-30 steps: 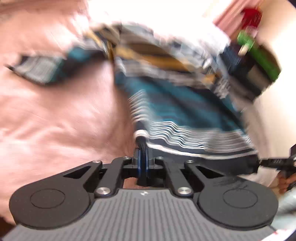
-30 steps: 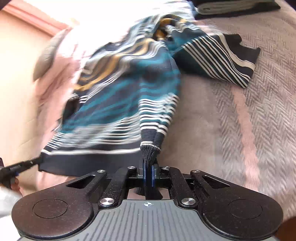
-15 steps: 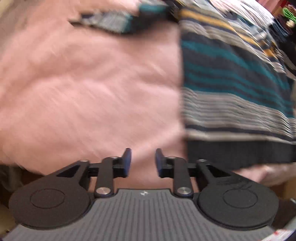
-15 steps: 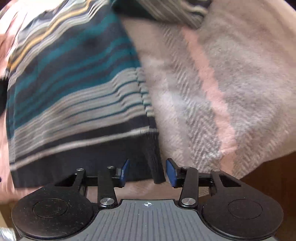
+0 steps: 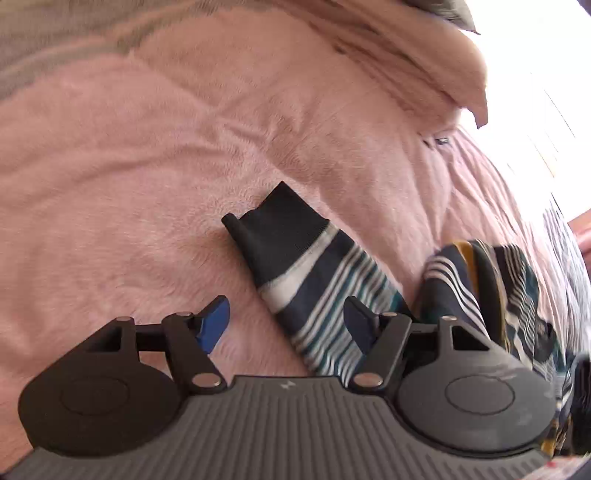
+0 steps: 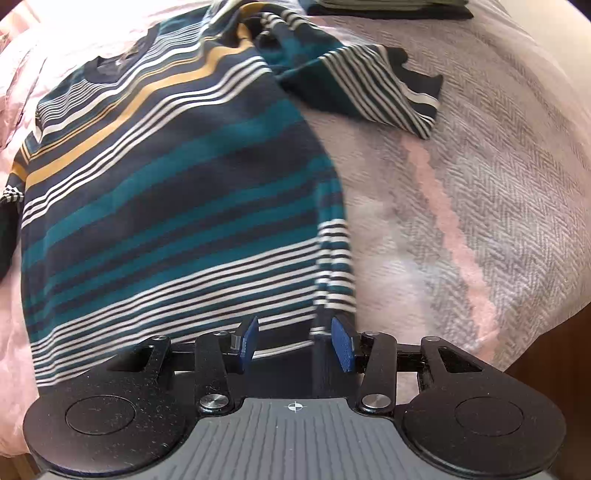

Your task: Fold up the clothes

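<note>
Left gripper: jaws are held wide apart, nothing clasped. Between the blue pads, but touched by neither, a striped sleeve is laid flat on the pink fleece blanket; its dark ribbed cuff is pointed away from the tongs. Right of the right pad, bunched folds of the same garment are seen beside the sleeve. Further ahead, a raised fold of the blanket is noted.

Right gripper: jaws are likewise spread, nothing gripped. The dark hem band of the striped sweater is seen lying in the gap between the pads, its side edge just inside the right pad. Ahead and to the left, the sweater body is spread flat, front up, banded in navy, teal, white and mustard, collar at the far end. Ahead and to the right, its other sleeve is laid outward across a grey herringbone blanket with a pink stripe. Beyond that, a dark folded item is partly in view.
</note>
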Action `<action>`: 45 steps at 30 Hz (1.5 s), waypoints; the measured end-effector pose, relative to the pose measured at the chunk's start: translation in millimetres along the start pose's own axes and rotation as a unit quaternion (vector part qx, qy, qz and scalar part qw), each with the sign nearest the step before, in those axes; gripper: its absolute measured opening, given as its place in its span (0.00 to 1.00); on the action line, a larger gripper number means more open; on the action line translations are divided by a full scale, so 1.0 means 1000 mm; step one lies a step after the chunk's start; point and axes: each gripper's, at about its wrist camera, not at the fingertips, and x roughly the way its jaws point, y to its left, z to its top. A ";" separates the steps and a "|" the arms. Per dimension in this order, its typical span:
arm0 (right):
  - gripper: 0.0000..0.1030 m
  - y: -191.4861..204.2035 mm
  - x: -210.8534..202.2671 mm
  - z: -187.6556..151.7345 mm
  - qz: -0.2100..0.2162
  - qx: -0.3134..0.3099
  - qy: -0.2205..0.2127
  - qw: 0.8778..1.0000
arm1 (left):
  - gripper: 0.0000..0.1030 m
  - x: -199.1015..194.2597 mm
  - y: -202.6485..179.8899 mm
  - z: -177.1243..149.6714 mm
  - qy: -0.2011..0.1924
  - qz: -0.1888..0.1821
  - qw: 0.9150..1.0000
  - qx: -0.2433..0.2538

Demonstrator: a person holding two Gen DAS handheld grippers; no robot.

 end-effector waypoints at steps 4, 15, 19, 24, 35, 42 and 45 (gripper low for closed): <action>0.40 0.022 -0.001 -0.001 0.002 0.009 -0.007 1.000 | 0.06 0.008 -0.002 0.009 -0.015 0.015 0.999 0.044; 0.40 0.061 0.008 0.024 0.035 -0.027 -0.010 0.999 | 0.17 -0.057 0.075 0.009 -0.121 0.159 0.974 0.108; 0.40 0.039 0.003 0.034 0.034 -0.014 -0.039 0.999 | 0.24 -0.039 0.071 -0.017 -0.085 0.214 0.969 0.091; 0.43 -0.046 -0.011 0.052 0.003 0.065 -0.110 0.992 | 0.35 -0.084 0.047 -0.032 -0.084 0.178 0.980 0.025; 0.49 -0.180 0.044 0.209 0.129 0.244 -0.098 0.956 | 0.41 -0.154 -0.111 -0.141 -0.091 0.105 0.989 0.049; 0.04 -0.187 0.093 0.248 0.122 0.242 0.012 0.963 | 0.43 -0.191 -0.170 -0.210 -0.100 0.098 0.989 0.051; 0.04 -0.195 0.025 0.240 0.153 0.162 -0.112 0.968 | 0.43 -0.207 -0.181 -0.223 -0.105 0.098 0.989 0.044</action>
